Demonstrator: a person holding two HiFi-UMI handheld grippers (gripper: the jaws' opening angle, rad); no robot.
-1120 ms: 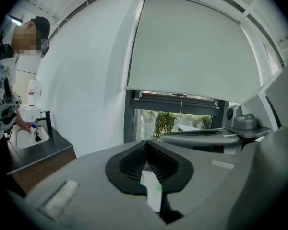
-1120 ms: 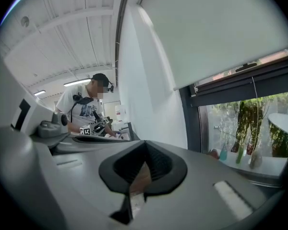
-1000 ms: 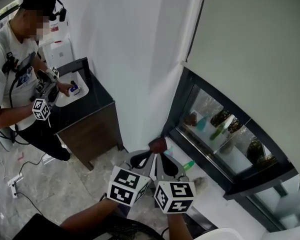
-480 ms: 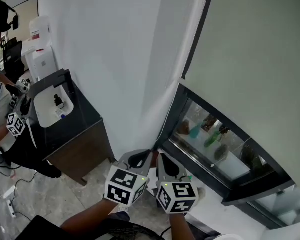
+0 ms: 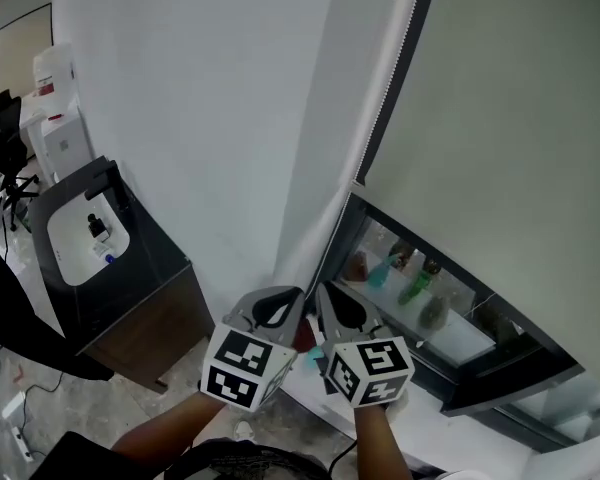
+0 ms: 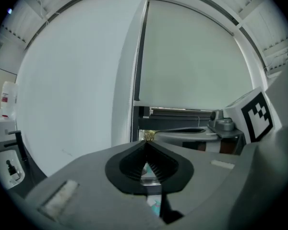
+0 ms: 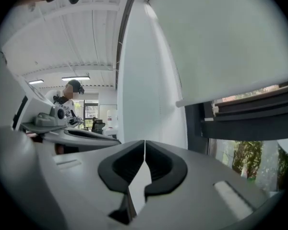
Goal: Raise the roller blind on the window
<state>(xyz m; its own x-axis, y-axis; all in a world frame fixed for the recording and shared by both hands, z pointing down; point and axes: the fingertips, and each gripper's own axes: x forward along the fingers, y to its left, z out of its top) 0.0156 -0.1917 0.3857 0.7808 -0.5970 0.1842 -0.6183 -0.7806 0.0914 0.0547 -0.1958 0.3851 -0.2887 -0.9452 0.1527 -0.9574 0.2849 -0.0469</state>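
Both grippers sit side by side at the bottom centre of the head view, pointing up the frame toward the lower left corner of the window (image 5: 450, 313).

The left gripper (image 5: 285, 303) is closed, its tips meeting in its own view with nothing between them. The right gripper (image 5: 330, 303) is all but closed. Its jaws have just been opening, yet only a hairline slit shows between the tips, and nothing is in it. Neither gripper touches anything.

The blind (image 5: 520, 118) fills the upper right of the head view and hangs most of the way down the window. Its bottom bar (image 5: 460, 256) runs slanting from centre toward the right edge. Below the bar a dark-framed strip of glass is uncovered, with bottles (image 5: 415, 286) standing on the sill behind it.

The chain (image 5: 388, 88) hangs along the blind's left edge, above the grippers and apart from them.

A white wall (image 5: 200, 118) takes up the middle and upper left. At the left edge stands a dark cabinet (image 5: 130, 298) with a white sink (image 5: 75, 243) set in its top.

In the right gripper view a person (image 7: 72, 97) stands far off at left.
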